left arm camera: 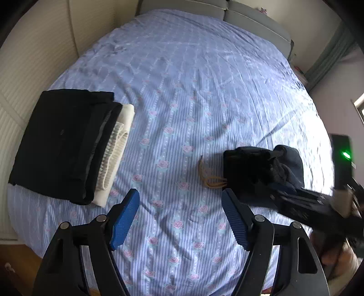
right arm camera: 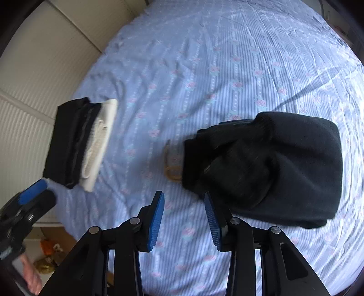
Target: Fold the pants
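Note:
A dark, crumpled pair of pants (right arm camera: 273,168) lies in a heap on the bed, with a tan drawstring (right arm camera: 173,170) looping out at its left side. My right gripper (right arm camera: 183,194) is open just in front of the heap. Its right fingertip is at the near edge of the cloth, and only sheet shows between the pads. My left gripper (left arm camera: 180,191) is open over bare sheet, left of the pants (left arm camera: 257,168) and drawstring (left arm camera: 211,179), holding nothing.
A stack of folded clothes (left arm camera: 66,143), black over white, sits at the bed's left edge beside a ribbed white cupboard (left arm camera: 27,68). The blue flowered sheet (left arm camera: 193,79) stretches far behind. Grey pillows (left arm camera: 250,20) lie at the head. A hand (right arm camera: 31,277) shows at lower left.

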Demonstrator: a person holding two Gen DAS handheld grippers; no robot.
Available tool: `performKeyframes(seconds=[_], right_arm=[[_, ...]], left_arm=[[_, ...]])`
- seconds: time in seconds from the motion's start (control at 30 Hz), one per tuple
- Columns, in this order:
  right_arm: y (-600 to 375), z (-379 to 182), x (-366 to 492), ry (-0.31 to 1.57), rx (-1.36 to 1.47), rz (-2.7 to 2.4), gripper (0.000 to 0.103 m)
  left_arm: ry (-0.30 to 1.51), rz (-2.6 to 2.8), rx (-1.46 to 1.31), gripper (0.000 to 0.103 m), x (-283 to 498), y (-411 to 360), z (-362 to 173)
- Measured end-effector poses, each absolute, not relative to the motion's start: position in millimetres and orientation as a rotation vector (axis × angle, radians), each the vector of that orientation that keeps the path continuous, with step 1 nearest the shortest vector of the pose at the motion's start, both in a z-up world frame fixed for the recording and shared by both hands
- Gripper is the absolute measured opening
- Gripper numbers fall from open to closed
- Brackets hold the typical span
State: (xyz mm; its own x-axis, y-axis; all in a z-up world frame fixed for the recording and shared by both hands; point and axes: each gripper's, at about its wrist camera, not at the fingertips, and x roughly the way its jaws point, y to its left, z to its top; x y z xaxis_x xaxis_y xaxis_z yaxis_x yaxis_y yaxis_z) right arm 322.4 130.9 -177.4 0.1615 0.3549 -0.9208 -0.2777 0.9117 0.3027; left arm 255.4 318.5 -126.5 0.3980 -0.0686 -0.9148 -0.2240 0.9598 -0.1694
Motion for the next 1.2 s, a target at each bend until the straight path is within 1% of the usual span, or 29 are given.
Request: performKeyframes(seconds=[0.03,0.1,0.13,0.3,0.37,0.5,0.57,0.63,0.8,1.0,1.2], right_arm=[[125,-169,314,1.319,0.091,0.471,0.049],[110,-155,300,1.292,0.117,0.485,0.057],[101,-149,294,1.281,0.118,0.482,0.059],[39,-128,270,1.227,0.05,0.379,0.06],[5,-127,266,1.226,0.079,0.325,0.063],[-51,-142,270,1.271,0.162,0.249,0.064],[-68,-151,273,1.291,0.182,0.229,0.064],[-88,-161,274,1.315,0.205,0.213,0.064],[-111,-184,281,1.358,0.239,0.223,0.064],[-117,-211,290,1.408,0.269,0.256,0.064],[-109,-234,295,1.447,0.318,0.28,0.064]], left_arm=[[1.156,0.105,-0.29,0.076,254,319,-125],[1.142,0.112,-0.3,0.078,250,315,-120],[1.136,0.113,-0.304,0.079,249,312,-118],[1.118,0.09,-0.326,0.085,246,278,-112],[1.117,0.062,-0.32,0.086,248,259,-111],[1.118,-0.015,-0.298,0.089,261,211,-117],[1.127,-0.045,-0.316,0.09,271,193,-123],[1.141,-0.054,-0.344,0.092,282,178,-133],[1.216,0.009,-0.531,0.098,305,164,-171],[1.29,0.094,-0.674,0.098,326,161,-213],[1.317,0.109,-0.675,0.098,345,160,-232]])
